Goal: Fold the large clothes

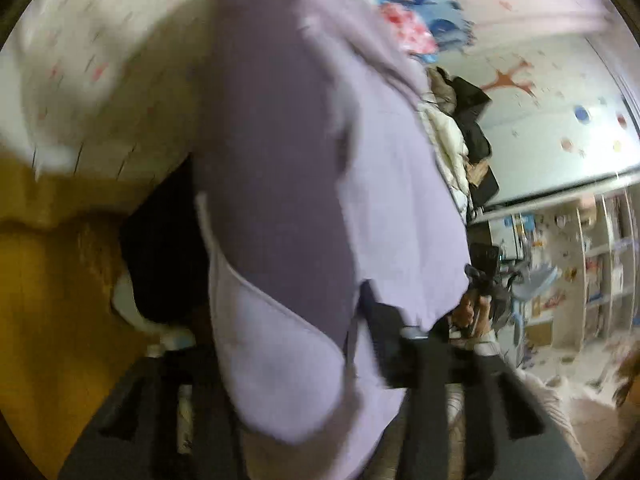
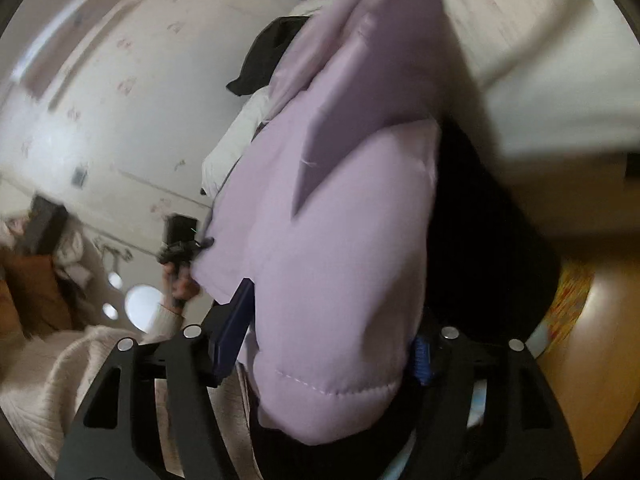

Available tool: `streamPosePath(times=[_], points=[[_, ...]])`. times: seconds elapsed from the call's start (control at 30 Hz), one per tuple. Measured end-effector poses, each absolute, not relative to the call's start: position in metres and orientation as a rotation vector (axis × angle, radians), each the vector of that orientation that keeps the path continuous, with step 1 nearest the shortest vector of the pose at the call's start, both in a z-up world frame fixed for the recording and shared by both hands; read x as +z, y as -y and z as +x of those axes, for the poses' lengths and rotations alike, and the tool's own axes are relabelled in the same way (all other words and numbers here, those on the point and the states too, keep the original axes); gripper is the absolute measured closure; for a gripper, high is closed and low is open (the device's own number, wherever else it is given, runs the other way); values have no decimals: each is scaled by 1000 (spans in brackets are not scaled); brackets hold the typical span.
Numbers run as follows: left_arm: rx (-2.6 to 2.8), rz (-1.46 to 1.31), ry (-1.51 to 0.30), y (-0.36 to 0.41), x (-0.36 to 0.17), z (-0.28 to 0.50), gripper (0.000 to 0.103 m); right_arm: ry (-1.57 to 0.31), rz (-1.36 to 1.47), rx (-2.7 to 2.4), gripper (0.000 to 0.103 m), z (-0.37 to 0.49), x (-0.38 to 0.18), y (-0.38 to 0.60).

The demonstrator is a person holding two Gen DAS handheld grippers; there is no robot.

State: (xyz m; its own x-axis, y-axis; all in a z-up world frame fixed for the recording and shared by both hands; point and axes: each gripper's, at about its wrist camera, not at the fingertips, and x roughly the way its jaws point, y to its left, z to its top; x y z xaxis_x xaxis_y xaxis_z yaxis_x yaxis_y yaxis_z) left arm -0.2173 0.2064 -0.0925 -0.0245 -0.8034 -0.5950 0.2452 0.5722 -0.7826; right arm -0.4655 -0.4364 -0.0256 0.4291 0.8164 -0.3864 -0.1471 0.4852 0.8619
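Observation:
A lilac padded jacket (image 1: 280, 140) hangs in front of the left wrist camera and runs down between the fingers of my left gripper (image 1: 280, 332). Blur hides whether its pads press the cloth. In the right wrist view a thick fold of the jacket (image 2: 340, 220) fills the gap of my right gripper (image 2: 332, 316), and both blue pads (image 2: 236, 328) touch it. The other end of the jacket reaches my left gripper (image 2: 180, 250), held in a hand at the left. From the left wrist view my right gripper (image 1: 480, 280) shows at the jacket's right edge.
White patterned bedding (image 1: 80, 60) lies behind the jacket, with a dark garment (image 2: 480, 240) under it. More clothes (image 1: 460, 128) are piled at the back. Wooden floor (image 2: 600, 340) lies beside the bed. Shelves (image 1: 600, 260) stand far right. A cream knitted sleeve (image 2: 80, 368) is close by.

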Motion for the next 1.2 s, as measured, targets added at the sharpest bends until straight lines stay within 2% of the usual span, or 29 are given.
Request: streamPosePath(times=[0.03, 0.07, 0.1, 0.13, 0.17, 0.2, 0.33, 0.5, 0.57, 0.67, 0.77, 0.87, 1.0, 1.2], points=[[-900, -547, -1336, -209, -94, -220, 53, -896, 876, 722, 38, -467, -24, 436], [-897, -544, -1324, -209, -93, -222, 53, -863, 888, 741, 48, -468, -22, 437], [-884, -519, -1295, -209, -82, -226, 54, -811, 891, 764, 66, -469, -14, 437], [-874, -505, -1269, -208, -75, -228, 59, -765, 884, 771, 68, -469, -6, 437], [-869, -507, -1239, -208, -62, -231, 76, -698, 885, 785, 73, -469, 8, 439], [-869, -518, -1193, -209, -44, -231, 81, -654, 884, 796, 74, -470, 16, 439], [-892, -501, -1039, -205, 16, -236, 84, -504, 892, 840, 75, -469, 56, 446], [-1004, -481, -960, -204, 52, -245, 84, -418, 879, 842, 75, -490, 81, 464], [-1011, -445, -1013, -203, 42, -243, 84, -473, 884, 807, 75, -492, 69, 468], [-1025, -479, -1203, -204, -15, -231, 84, -542, 933, 807, 75, -489, 40, 469], [-962, -541, -1274, -210, -48, -225, 84, -504, 999, 843, 75, -482, 27, 465], [-987, -613, -1164, -219, -25, -221, 84, -429, 1010, 873, 75, -468, 42, 468], [-977, -678, -970, -224, 31, -199, 84, -304, 1012, 909, 75, -436, 75, 479], [-941, -806, -843, -218, 64, -144, 84, -241, 973, 896, 75, -387, 124, 488]])
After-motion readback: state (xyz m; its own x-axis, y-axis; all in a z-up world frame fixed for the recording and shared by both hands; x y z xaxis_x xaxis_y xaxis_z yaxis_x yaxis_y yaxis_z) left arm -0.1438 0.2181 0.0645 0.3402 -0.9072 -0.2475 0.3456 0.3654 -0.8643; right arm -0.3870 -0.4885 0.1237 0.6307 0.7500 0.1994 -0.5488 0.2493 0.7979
